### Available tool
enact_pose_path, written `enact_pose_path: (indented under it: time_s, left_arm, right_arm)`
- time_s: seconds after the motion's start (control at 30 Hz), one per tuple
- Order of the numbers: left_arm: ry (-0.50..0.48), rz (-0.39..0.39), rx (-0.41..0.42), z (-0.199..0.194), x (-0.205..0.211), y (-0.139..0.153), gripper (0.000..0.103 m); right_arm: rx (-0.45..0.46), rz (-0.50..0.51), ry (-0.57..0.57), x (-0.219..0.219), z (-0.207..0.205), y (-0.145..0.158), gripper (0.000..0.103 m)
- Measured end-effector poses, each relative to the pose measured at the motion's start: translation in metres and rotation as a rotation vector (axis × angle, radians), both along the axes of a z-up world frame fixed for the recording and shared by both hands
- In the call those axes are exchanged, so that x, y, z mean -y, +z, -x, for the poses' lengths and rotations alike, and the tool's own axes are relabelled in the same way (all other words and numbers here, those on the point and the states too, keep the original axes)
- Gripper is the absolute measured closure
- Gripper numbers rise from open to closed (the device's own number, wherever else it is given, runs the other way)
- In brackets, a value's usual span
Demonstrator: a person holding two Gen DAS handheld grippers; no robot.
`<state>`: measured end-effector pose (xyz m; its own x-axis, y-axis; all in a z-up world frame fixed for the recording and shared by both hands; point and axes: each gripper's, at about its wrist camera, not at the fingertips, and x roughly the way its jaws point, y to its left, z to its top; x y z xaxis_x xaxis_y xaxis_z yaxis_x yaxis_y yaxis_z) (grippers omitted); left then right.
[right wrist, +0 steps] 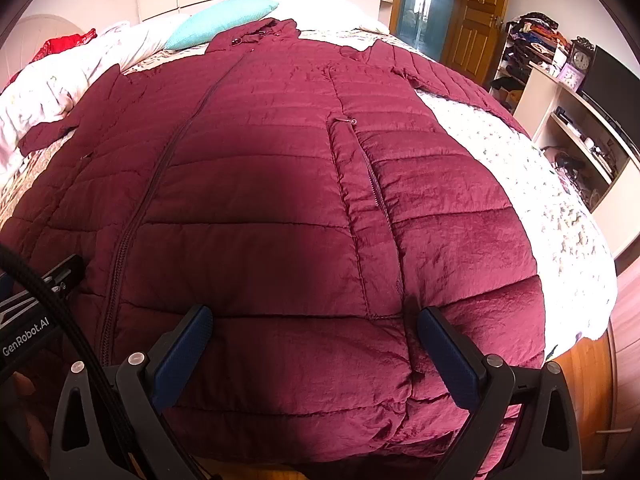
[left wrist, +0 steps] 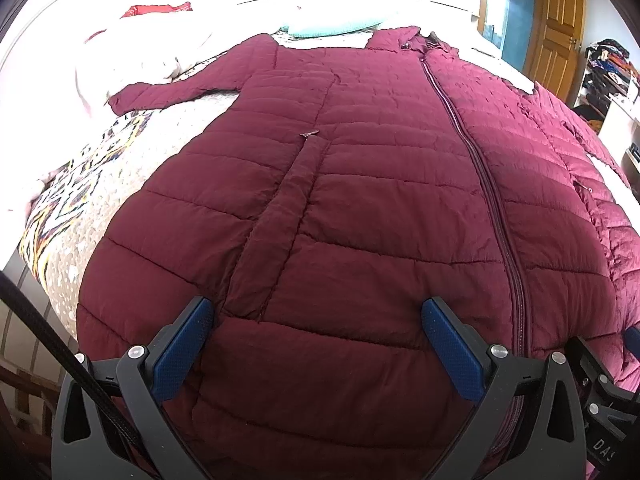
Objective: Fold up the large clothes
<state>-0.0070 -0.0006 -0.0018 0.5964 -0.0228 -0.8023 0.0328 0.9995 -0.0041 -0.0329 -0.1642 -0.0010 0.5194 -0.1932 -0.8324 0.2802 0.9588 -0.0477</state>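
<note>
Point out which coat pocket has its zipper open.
The pocket ahead of the right claw: its zipper teeth gape. The other pocket lies flat.

Left tongs (left wrist: 318,314) gape wide over the hem of a maroon quilted coat (left wrist: 344,184) spread on the bed (left wrist: 80,216).

Both wrist views are taken close above the coat's (left wrist: 320,184) hem at the bed's (right wrist: 540,184) foot edge, faced toward the head; the central zipper (left wrist: 480,168) is shared.

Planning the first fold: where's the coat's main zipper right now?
The main zipper runs down the coat between both grippers: right of the left gripper, left of the right gripper.
</note>
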Motion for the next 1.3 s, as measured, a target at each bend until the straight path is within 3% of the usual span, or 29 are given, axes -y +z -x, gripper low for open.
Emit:
enact_pose_path:
  time_s: [0.37, 0.67, 0.97, 1.3]
  left_arm:
    - [-0.012, -0.004, 0.008, 0.0, -0.001, 0.0, 0.0]
    - [-0.016, 0.012, 0.015, 0.001, -0.002, -0.001, 0.0]
    - [-0.017, 0.008, 0.024, 0.003, -0.001, -0.001, 0.0]
    - [-0.06, 0.001, -0.113, -0.011, 0.0, 0.001, 0.0]
  right_arm:
    - [-0.017, -0.112, 0.015, 0.015, -0.003, -0.002, 0.0]
    - [0.023, -0.093, 0.006, 0.01, 0.002, -0.002, 0.0]
    - [-0.016, -0.103, -0.002, 0.012, -0.005, -0.001, 0.0]
    - [-0.08, -0.131, -0.004, 0.016, -0.012, 0.0, 0.0]
